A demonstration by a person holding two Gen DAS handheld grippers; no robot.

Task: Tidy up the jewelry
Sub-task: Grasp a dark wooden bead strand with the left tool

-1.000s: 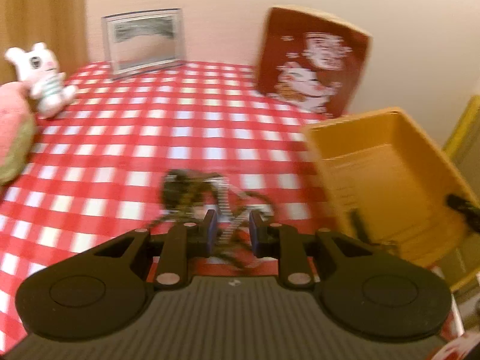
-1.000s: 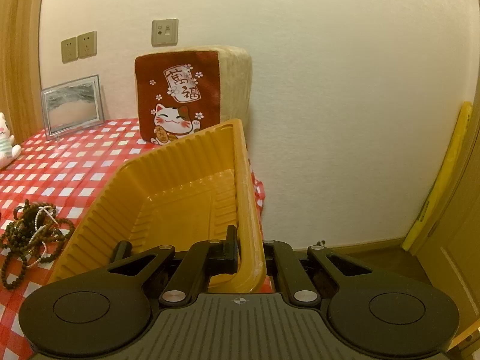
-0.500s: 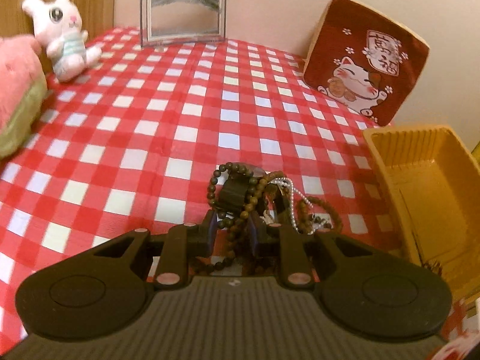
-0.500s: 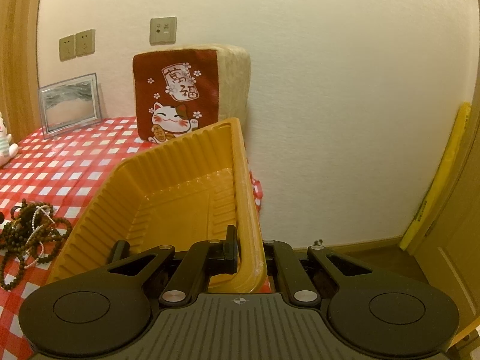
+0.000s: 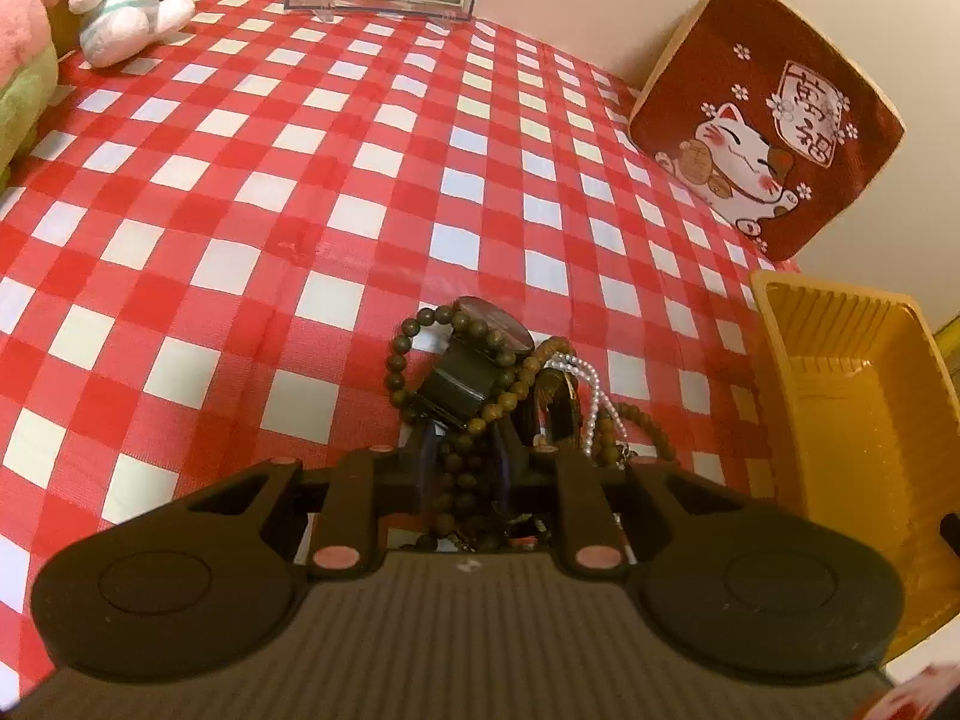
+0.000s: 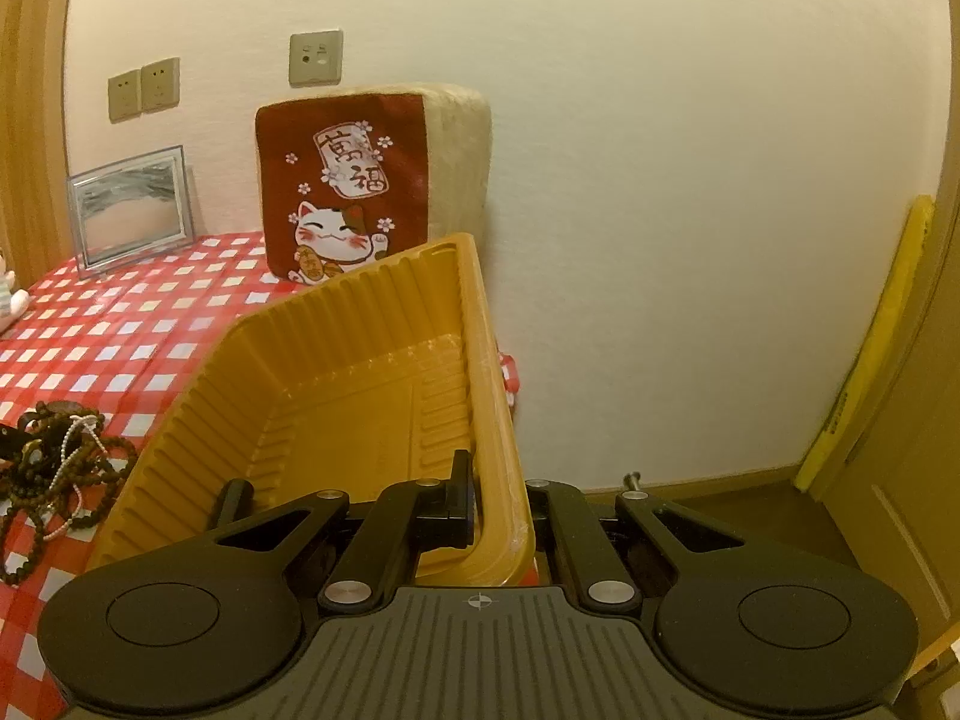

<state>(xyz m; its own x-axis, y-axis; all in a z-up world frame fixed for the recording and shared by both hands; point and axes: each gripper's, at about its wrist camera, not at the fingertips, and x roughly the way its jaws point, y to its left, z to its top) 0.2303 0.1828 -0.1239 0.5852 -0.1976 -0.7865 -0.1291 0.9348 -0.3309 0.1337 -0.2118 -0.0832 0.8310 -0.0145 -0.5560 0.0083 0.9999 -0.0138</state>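
Nearest in the left wrist view, the left gripper (image 5: pixel 465 462) is closing on the tangled heap of jewelry (image 5: pixel 498 384): strands of brown beads run between its jaws, though whether the pads already press on them is hard to tell. The heap, with a string of small white beads (image 5: pixel 591 387) and a dark round piece in it, lies on the red checked tablecloth (image 5: pixel 270 192), just left of the yellow tray (image 5: pixel 840 396).

In the right wrist view, the right gripper (image 6: pixel 498 498) is clenched on the tray's near right rim (image 6: pixel 501 480), tilting the tray up.

The tray looks bare inside, so I judge the sorting hardly begun: everything visible is left to lift across.

Farther back, against the wall, a red cushion (image 6: pixel 342 192) shows a beckoning cat and two Chinese characters on a white tag; I read no other writing.
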